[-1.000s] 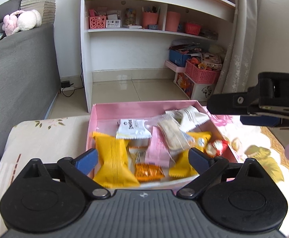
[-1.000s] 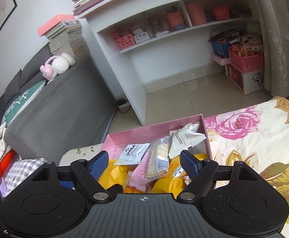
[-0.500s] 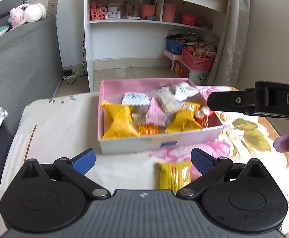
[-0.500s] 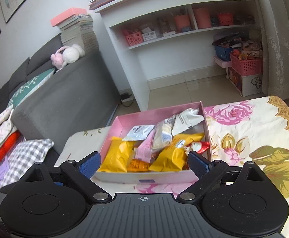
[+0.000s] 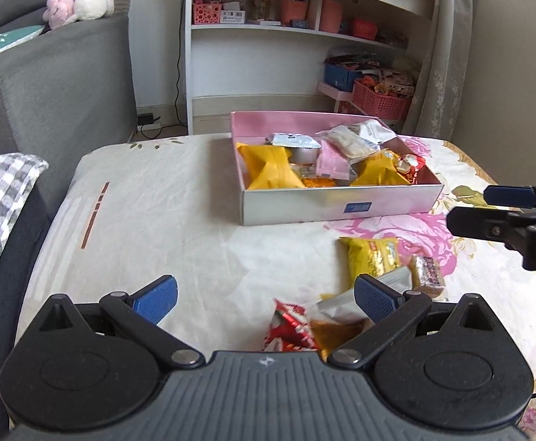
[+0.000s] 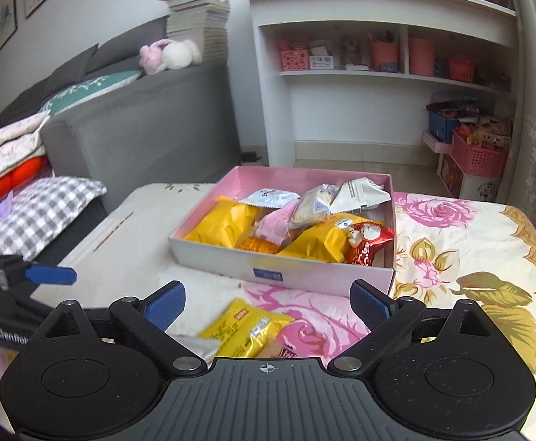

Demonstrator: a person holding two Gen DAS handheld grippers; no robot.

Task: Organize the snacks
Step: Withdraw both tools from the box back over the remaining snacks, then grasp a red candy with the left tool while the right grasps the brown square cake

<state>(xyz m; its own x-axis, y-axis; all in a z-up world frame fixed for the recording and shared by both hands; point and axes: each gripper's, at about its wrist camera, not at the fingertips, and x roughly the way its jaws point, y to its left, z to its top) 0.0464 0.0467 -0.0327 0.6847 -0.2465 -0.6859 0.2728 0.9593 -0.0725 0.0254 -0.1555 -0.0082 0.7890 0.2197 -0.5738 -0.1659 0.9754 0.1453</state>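
Floral table (image 6: 451, 242) ahead; both my claws gape empty, right claw (image 6: 268, 301) should drop squarely over the near yellow packet (image 6: 245, 327).

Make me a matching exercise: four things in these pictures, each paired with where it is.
Things:
1. plush toy
2. orange packet
3. yellow packet with a label
4. checked pillow

Places:
A. on the tablecloth, in front of the box
B. on the sofa seat
C. on top of the sofa back
D. inside the pink box

Pairs: 1-C, 2-D, 3-A, 4-B
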